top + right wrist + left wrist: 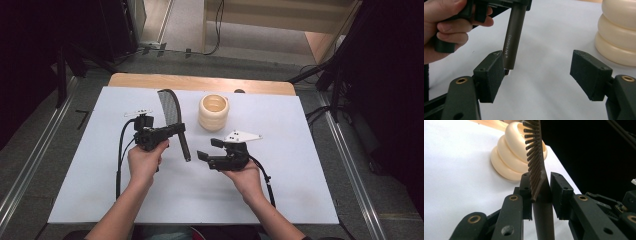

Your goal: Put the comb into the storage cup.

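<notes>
A dark comb (pixel 172 106) with a long round handle (pixel 184 145) is held off the white table cover, its toothed head (pixel 535 157) pointing away. My left gripper (pixel 179 128) is shut on it where the head meets the handle (pixel 543 220). My right gripper (pixel 209 149) is open just right of the handle's free end. In the right gripper view the printed handle (pixel 514 37) hangs beside the left pad (pixel 491 75), and the gap between the pads (pixel 589 73) holds nothing.
A cream ribbed cup (pixel 213 112) stands upright behind the grippers, near the table's far edge; the left gripper view has the cup (pixel 507 157) just beyond the comb. The white sheet (pixel 300 190) covers a wooden table (pixel 200 81). Dark stands and cables flank the table.
</notes>
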